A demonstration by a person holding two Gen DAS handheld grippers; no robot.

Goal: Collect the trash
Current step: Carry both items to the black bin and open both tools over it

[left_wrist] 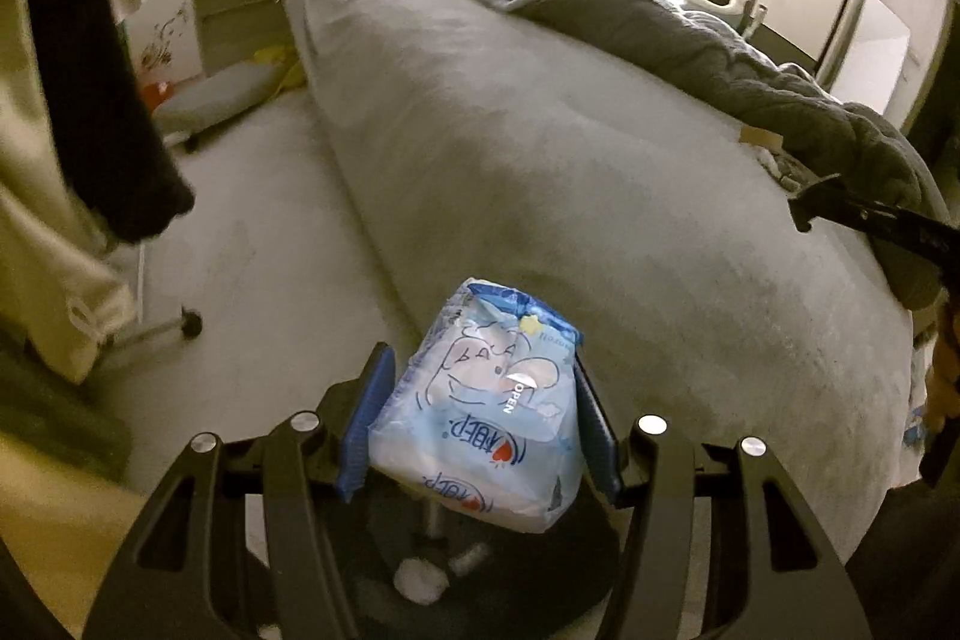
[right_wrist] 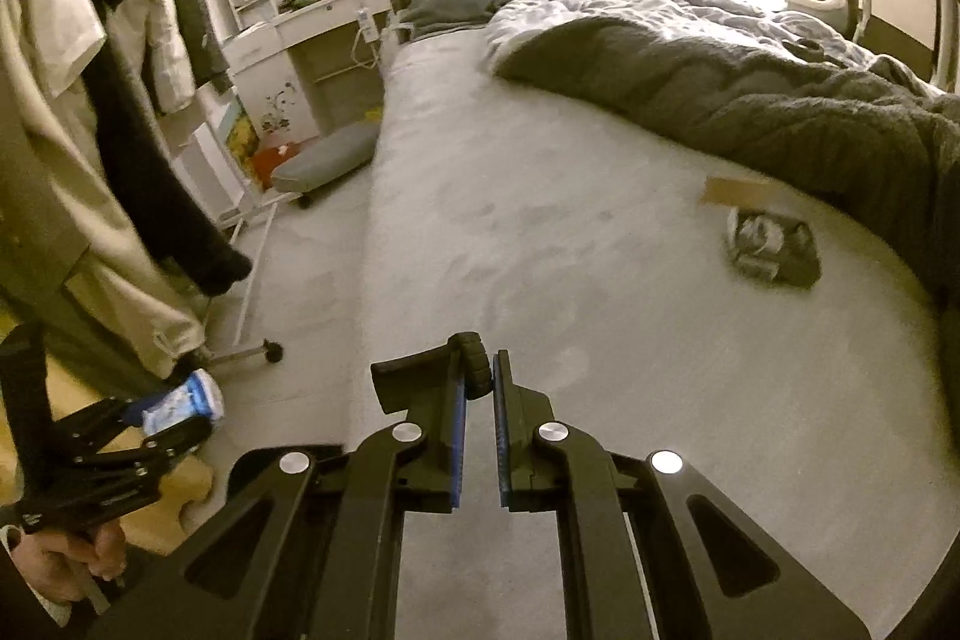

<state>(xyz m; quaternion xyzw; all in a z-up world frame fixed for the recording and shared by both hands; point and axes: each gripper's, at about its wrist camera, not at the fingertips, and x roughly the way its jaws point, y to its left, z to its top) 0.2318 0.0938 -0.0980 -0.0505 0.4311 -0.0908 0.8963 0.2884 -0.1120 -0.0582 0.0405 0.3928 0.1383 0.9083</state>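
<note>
Where blanket (right_wrist: 750, 82) ends, bare mattress (right_wrist: 540, 232).

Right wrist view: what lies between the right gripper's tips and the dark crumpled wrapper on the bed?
Only bare grey bedsheet lies between the right gripper and the dark crumpled wrapper, as the right wrist view shows.
</note>
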